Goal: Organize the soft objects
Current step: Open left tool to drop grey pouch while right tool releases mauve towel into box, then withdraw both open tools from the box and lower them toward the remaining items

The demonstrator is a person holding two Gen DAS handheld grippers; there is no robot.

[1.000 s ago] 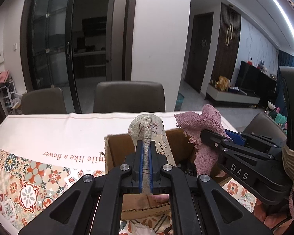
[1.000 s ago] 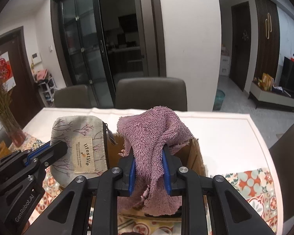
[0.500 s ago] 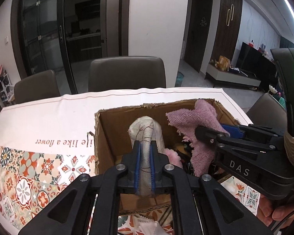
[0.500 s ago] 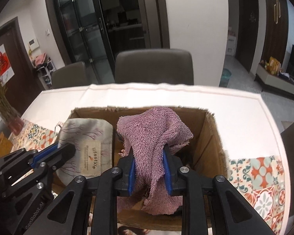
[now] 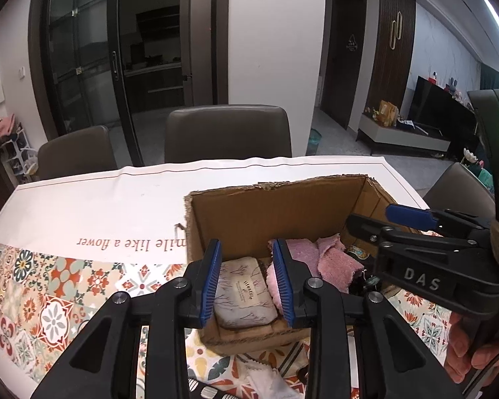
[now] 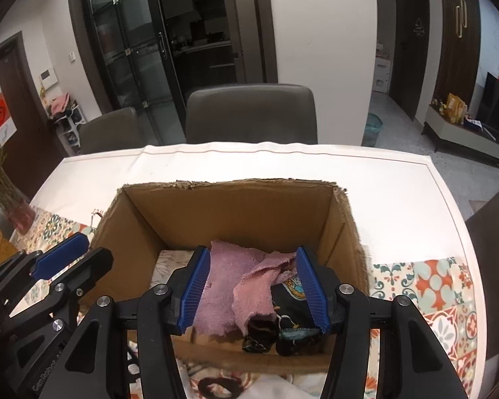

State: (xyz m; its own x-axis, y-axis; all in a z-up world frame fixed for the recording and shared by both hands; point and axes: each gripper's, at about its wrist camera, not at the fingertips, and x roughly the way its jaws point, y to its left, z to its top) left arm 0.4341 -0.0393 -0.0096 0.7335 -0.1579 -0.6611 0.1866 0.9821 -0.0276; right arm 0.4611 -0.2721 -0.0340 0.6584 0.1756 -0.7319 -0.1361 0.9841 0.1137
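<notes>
while both jaws just opened, each gripper [image 5: 247, 279] [image 6: 255, 291] hangs empty — pouch [image 5: 244, 294], towel [image 6: 229, 286] released.

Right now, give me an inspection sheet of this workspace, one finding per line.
Surface: table under a white cloth with a patterned tile runner nearest the cameras.
Job's things: beige pouch and pink towel both lie inside the open cardboard box; a dark patterned fabric lies beside the towel.
Clutter: white cloth on the table in front of the box.
Grippers: left tool and right tool have just been opening; both stand open over the box, pads clear of the items.
Cables: nothing seen.
Surroundings: chairs behind the table, vase of dried stems on the left.
</notes>
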